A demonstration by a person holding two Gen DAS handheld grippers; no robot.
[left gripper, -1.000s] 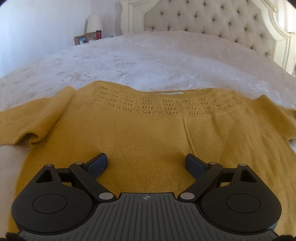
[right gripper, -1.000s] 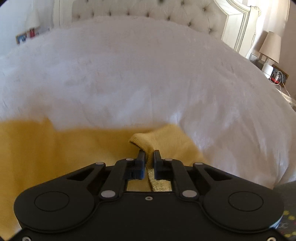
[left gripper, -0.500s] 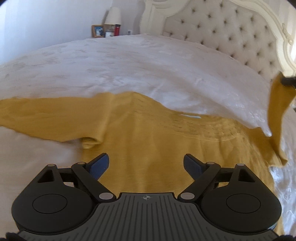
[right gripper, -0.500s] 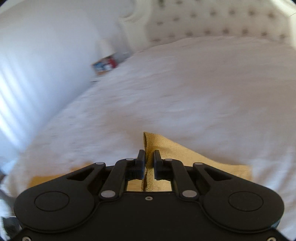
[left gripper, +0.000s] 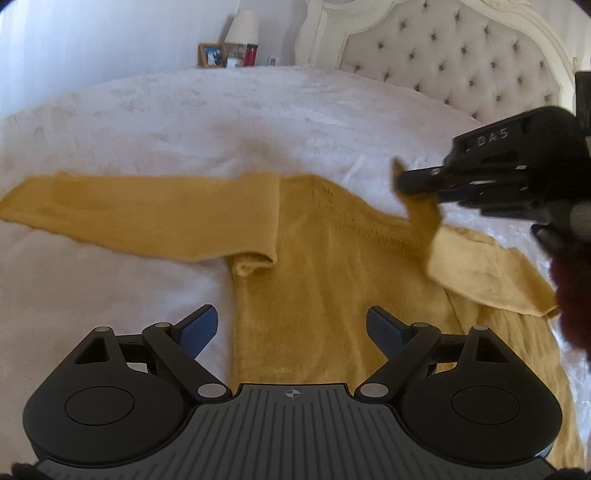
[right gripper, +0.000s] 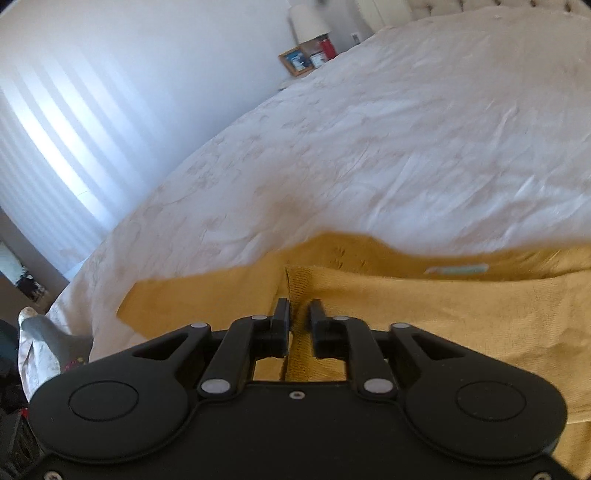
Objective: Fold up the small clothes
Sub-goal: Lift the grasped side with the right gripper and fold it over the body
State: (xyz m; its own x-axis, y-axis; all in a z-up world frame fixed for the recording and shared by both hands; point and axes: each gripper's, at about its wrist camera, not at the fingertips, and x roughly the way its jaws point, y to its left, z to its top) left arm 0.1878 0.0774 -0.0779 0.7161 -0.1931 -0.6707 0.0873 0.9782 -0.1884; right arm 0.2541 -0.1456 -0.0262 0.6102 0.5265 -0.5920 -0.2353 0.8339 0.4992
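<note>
A mustard-yellow knitted sweater [left gripper: 314, 280] lies flat on the white bed cover [left gripper: 184, 118], neckline toward the headboard. Its left sleeve [left gripper: 147, 218] stretches out to the left. The right sleeve [left gripper: 480, 273] is pulled up and inward over the chest. My right gripper [left gripper: 400, 181] hovers there, and the cuff hangs from its tip. In the right wrist view the right gripper [right gripper: 298, 306] has its jaws opening, with a fold of sleeve [right gripper: 306, 284] loose in the gap. My left gripper [left gripper: 290, 314] stands wide open above the sweater's lower body, with nothing between its fingers.
A tufted cream headboard [left gripper: 461, 66] closes the far end of the bed. Beyond the far left corner stand a lamp [left gripper: 242, 27], a picture frame [left gripper: 212, 55] and a red bottle [left gripper: 251, 55]. The bed's left edge drops to floor clutter [right gripper: 37, 325].
My right gripper swung left, carrying the right sleeve up and across over the sweater's body, and its jaws have parted. My left gripper shifted toward the sweater's left side and stayed open.
</note>
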